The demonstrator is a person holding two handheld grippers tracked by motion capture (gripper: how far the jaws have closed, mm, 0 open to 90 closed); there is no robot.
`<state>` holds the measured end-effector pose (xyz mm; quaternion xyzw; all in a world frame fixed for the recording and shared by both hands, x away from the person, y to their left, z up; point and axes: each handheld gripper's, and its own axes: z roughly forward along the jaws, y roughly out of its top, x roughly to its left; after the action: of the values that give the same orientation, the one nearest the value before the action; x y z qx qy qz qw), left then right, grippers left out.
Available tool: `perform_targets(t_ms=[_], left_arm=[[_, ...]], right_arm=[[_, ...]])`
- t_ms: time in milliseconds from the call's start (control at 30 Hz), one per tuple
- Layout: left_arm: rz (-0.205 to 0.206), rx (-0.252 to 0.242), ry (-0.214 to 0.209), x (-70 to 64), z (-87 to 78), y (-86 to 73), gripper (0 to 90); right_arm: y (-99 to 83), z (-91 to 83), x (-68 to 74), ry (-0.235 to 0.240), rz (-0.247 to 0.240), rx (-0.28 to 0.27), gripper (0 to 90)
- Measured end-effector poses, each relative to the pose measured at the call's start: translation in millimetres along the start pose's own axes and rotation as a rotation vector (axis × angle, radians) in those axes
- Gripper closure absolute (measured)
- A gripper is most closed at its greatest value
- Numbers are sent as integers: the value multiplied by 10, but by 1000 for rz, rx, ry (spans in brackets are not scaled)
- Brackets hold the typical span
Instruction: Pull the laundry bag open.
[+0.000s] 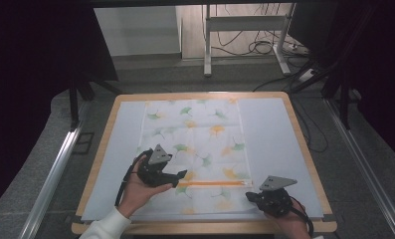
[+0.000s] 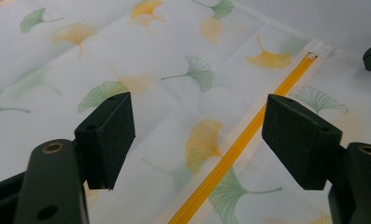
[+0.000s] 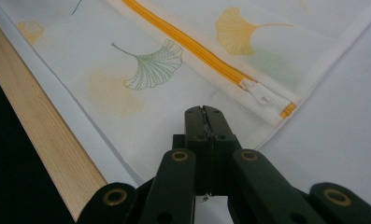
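With the mesh bag (image 1: pixel 195 149) flat on the tabletop (image 1: pixel 269 134), its cloth is best pinned beside the orange zipper (image 2: pixel 239 149) by the spread left tongs (image 2: pixel 197 140) — the pressed-together right tongs (image 3: pixel 204 116), just short of the zipper pull (image 3: pixel 262 96), opened for it.

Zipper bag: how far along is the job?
Done: the mesh bag lies flat on the table, its orange zipper closed, with the white pull at the end near the right gripper. In hand: the left gripper hovers open over the zipper; the right gripper's fingers are shut beside the pull, seemingly empty. Left: grasping the pull and probably unzipping.
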<state>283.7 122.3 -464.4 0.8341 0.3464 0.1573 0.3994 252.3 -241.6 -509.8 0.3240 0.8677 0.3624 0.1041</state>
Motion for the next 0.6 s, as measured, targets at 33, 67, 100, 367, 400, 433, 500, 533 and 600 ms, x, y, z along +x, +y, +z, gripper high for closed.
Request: perform_targets(t_ms=[33,67,100,367,400,433,500,533,600], left_arm=[[8,1,-3,-14,21,21,257],[9,0,-7,-28,39,37,257],[18,4,-13,-46,69,61,258],[69,25,-48,-231,267,155,274],[70,29,-51,-246,290,165,277],[72,31,-58,-261,315,174,279],[79,41,-69,-290,361,193,282],[83,44,-75,-305,384,201,292],[88,49,-83,-327,427,218,300]], right_arm=[[-6,-4,3,-2,1,0,893],[-10,-7,2,-5,0,-3,893],[-14,-9,1,-7,0,-4,893],[-18,17,47,-14,-14,14,893],[-21,16,47,-14,-9,15,893],[-26,18,45,-16,-6,14,893],[-30,16,40,-16,-8,16,893],[-31,16,39,-16,-8,15,893],[-28,20,38,-18,-6,15,893]])
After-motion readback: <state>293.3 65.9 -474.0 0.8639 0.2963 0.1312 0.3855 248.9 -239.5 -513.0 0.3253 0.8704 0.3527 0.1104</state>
